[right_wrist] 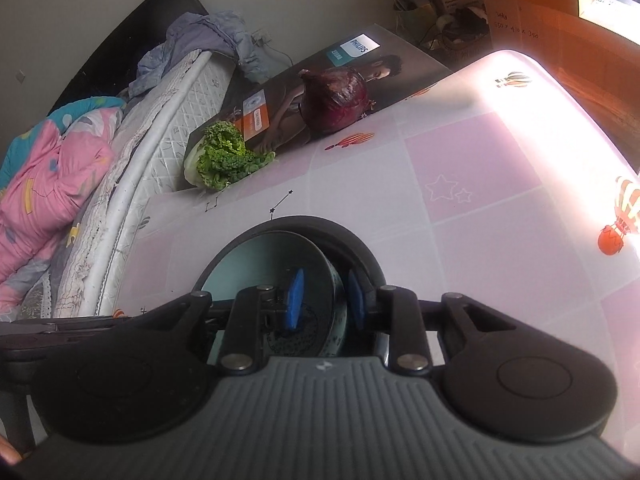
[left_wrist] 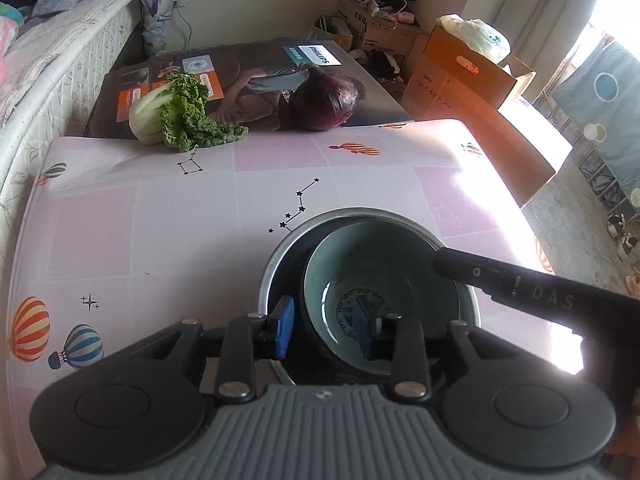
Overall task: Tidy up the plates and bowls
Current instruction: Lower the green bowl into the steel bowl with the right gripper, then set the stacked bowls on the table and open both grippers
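Left wrist view: the left tongs [left_wrist: 325, 330] point down over a pale teal ceramic bowl with a dark printed ring on its floor [left_wrist: 380, 276]. This bowl sits nested inside a larger round metal-rimmed bowl with a dark interior [left_wrist: 272, 268], which rests on the surface, a top covered with a pink-and-white checked cloth printed with hot-air balloons and star lines [left_wrist: 160, 220]. The blue pads [left_wrist: 282, 330] stand apart, one outside the teal bowl's near-left wall and one inside it; the wall lies between them with a visible gap, so nothing is clamped. A black arm of the right tongs [left_wrist: 520, 284] enters from the right above the bowl's rim.

Right wrist view: the right tongs [right_wrist: 326, 300] straddle the teal bowl's opposite wall [right_wrist: 334, 292], pads parted, one within the bowl and one between it and the dark outer bowl [right_wrist: 360, 248]; they do not appear to press the wall.

At the far edge of the surface lie a green leafy cabbage with a white stem [left_wrist: 176, 114] and a dark purple round onion [left_wrist: 326, 102], the onion resting against a flat printed carton [left_wrist: 240, 64]. A quilted white mattress [left_wrist: 60, 80] runs along the left side, and brown cardboard boxes [left_wrist: 472, 76] stand beyond the surface.
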A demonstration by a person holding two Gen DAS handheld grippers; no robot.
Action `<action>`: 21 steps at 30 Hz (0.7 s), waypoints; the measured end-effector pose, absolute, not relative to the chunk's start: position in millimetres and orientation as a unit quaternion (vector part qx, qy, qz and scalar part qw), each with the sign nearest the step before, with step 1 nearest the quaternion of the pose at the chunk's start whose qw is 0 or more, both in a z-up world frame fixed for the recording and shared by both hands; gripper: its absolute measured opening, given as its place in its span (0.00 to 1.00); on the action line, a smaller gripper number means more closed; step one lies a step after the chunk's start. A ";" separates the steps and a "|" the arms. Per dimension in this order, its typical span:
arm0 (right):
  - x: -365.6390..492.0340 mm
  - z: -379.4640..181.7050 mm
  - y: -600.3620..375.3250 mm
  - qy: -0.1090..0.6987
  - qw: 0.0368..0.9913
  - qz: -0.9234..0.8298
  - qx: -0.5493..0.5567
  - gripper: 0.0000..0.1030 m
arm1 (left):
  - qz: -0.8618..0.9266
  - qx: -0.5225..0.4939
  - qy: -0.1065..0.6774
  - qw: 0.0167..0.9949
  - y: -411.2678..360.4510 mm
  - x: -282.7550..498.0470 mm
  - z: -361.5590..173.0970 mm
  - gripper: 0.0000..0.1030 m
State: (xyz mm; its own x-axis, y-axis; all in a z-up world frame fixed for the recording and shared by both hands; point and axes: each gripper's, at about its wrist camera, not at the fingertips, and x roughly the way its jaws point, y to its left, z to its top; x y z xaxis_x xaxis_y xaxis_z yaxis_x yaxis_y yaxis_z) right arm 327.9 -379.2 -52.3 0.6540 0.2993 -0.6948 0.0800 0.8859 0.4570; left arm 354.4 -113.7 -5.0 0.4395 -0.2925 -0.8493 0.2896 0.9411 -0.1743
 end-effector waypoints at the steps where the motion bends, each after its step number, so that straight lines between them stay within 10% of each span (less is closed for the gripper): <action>1: 324.7 -47.6 -381.0 0.404 0.883 0.061 0.231 0.43 | -0.170 0.000 0.496 0.852 -112.2 350.3 0.3 0.45; 11: 195.8 18.0 -404.5 0.328 0.902 0.109 0.258 0.59 | -0.185 0.002 0.432 0.883 -33.8 258.4 56.0 0.78; 21: 17.2 2.8 -359.9 0.294 0.919 0.144 0.219 0.77 | -0.155 -0.033 0.383 0.910 64.3 118.5 62.0 0.89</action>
